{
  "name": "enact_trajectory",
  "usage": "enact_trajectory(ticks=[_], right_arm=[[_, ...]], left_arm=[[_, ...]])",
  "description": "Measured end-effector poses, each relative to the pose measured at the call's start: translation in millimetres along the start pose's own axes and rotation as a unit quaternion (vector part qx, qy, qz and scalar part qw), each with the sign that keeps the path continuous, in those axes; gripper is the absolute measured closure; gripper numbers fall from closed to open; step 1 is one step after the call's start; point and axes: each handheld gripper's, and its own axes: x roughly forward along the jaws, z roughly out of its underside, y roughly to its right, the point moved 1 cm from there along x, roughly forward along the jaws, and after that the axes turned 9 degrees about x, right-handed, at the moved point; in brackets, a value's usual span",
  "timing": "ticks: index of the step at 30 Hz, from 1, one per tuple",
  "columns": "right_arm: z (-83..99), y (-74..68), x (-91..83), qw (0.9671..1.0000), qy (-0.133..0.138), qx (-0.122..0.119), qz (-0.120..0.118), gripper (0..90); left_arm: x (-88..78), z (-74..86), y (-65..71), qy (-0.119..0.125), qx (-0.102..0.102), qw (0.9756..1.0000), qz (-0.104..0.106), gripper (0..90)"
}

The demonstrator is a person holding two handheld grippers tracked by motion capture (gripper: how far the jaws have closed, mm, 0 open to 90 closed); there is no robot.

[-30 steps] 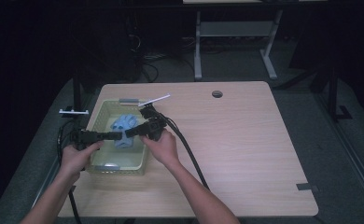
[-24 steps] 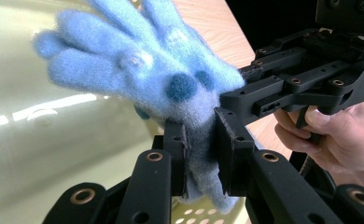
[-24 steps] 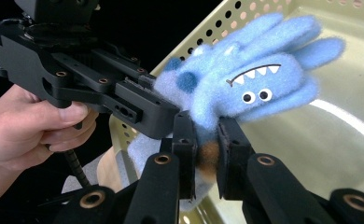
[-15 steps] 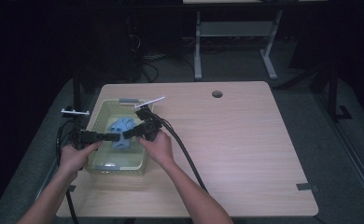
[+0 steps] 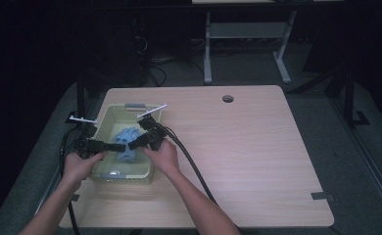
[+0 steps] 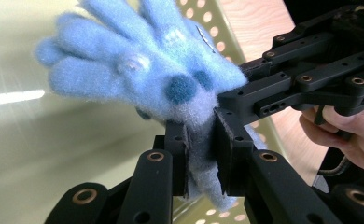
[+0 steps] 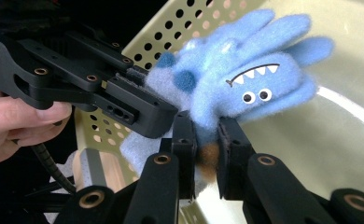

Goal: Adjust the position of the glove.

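Both claws are clamped on the blue toy [image 5: 127, 145] inside the basket [image 5: 104, 123]. The left gripper [image 6: 202, 151] pinches a fuzzy flap at the toy's lower edge; its spiky body spreads ahead of the jaws. The right gripper [image 7: 203, 158] grips the toy from the opposite side, just under the toothed face, with the perforated wall close behind. Right of the right claw, the table [image 5: 257, 147] lies bare to its far edge.

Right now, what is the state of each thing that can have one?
Blue plush monster: held up over the basket by both grippers.
Left gripper: shut on the plush.
Right gripper: shut on the plush.
Perforated yellow-green basket: upright on the table, open-topped.
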Motion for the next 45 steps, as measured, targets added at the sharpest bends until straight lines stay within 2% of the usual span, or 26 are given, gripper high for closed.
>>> enact_trajectory(ticks=[7, 9, 12, 15, 16, 17, 18, 19, 21, 22, 23, 27, 31, 33, 35, 37, 38, 40, 42, 44, 45], right_arm=[[-0.2, 0.3, 2.4, 0.9998, -0.002, 0.004, 0.018, 77.7], [-0.3, 0.7, 0.6, 0.9996, -0.003, -0.002, 0.027, 77.6], [-1.5, 1.3, -6.8, 0.9991, 0.007, 0.003, 0.042, 77.6], [-2.0, 1.3, -10.7, 0.9991, 0.007, 0.002, 0.041, 77.6], [-1.8, 1.1, -12.1, 0.9991, 0.008, 0.0, 0.042, 77.6], [-1.7, 0.7, -13.2, 0.9991, 0.008, -0.001, 0.042, 77.7], [-1.7, 0.7, -13.2, 0.9991, 0.008, -0.001, 0.042, 77.7], [-1.3, 0.3, -15.2, 0.9992, 0.008, -0.004, 0.038, 77.6], [-0.7, 0.2, -16.5, 0.9992, 0.007, -0.005, 0.038, 77.6], [-0.2, 0.8, -17.2, 0.9992, 0.008, -0.008, 0.037, 77.7], [-0.2, 0.8, -17.2, 0.9992, 0.008, -0.008, 0.037, 77.7], [0.0, 1.1, -19.5, 0.9994, 0.012, -0.006, 0.033, 77.6], [0.7, 2.3, -21.8, 0.9994, 0.014, -0.005, 0.033, 77.6], [0.9, 2.7, -23.4, 0.9994, 0.014, -0.006, 0.032, 77.5], [1.4, 2.6, -25.8, 0.9994, 0.015, -0.007, 0.031, 77.4], [1.7, 1.7, -27.7, 0.9994, 0.019, -0.008, 0.029, 77.4], [1.9, 0.2, -29.8, 0.9994, 0.02, -0.008, 0.028, 77.4], [1.8, -0.1, -30.4, 0.9993, 0.022, -0.01, 0.027, 77.5], [1.9, -0.9, -31.7, 0.9993, 0.023, -0.011, 0.026, 77.5], [1.8, -0.8, -32.4, 0.9993, 0.024, -0.011, 0.026, 77.5], [1.8, -0.6, -32.6, 0.9993, 0.024, -0.011, 0.025, 77.4]], left_arm=[[2.6, -0.3, 0.5, -0.005, 0.003, 0.9999, -0.015, 77.1], [3.0, -0.2, -0.1, -0.008, 0.003, 0.9997, -0.022, 77.2], [4.1, 1.0, -3.8, -0.025, 0.002, 0.9986, -0.048, 77.6], [5.7, 1.1, -6.0, -0.036, -0.003, 0.9978, -0.055, 77.8], [6.8, 1.1, -6.7, -0.04, -0.007, 0.9973, -0.06, 77.9], [10.0, 0.1, -7.4, -0.055, -0.008, 0.9958, -0.072, 78.0], [10.0, 0.1, -7.4, -0.055, -0.008, 0.9958, -0.072, 78.4], [12.8, -0.6, -6.0, -0.061, -0.011, 0.9948, -0.081, 78.4], [17.3, -2.1, -6.3, -0.081, -0.008, 0.9924, -0.092, 78.5], [22.0, -3.4, -5.2, -0.098, -0.007, 0.9895, -0.107, 78.8], [22.0, -3.4, -5.2, -0.098, -0.007, 0.9895, -0.107, 79.0], [25.9, -4.9, -4.7, -0.115, -0.012, 0.9864, -0.116, 76.5], [21.3, -5.8, -5.8, -0.11, -0.013, 0.9853, -0.13, 66.7], [16.1, -6.6, -7.3, -0.106, -0.01, 0.9843, -0.141, 65.3], [12.0, -7.4, -5.8, -0.093, -0.008, 0.9847, -0.147, 65.3], [8.9, -8.8, -2.8, -0.087, -0.001, 0.9854, -0.146, 69.2], [5.8, -10.9, 0.0, -0.085, 0.015, 0.9845, -0.152, 73.2], [6.8, -11.7, 1.5, -0.088, 0.018, 0.9842, -0.153, 76.2], [11.8, -12.2, 3.2, -0.096, 0.02, 0.9828, -0.157, 77.9], [16.6, -12.2, 2.0, -0.118, 0.027, 0.9796, -0.16, 77.9], [20.3, -12.1, 1.7, -0.116, 0.024, 0.9796, -0.162, 77.9]])
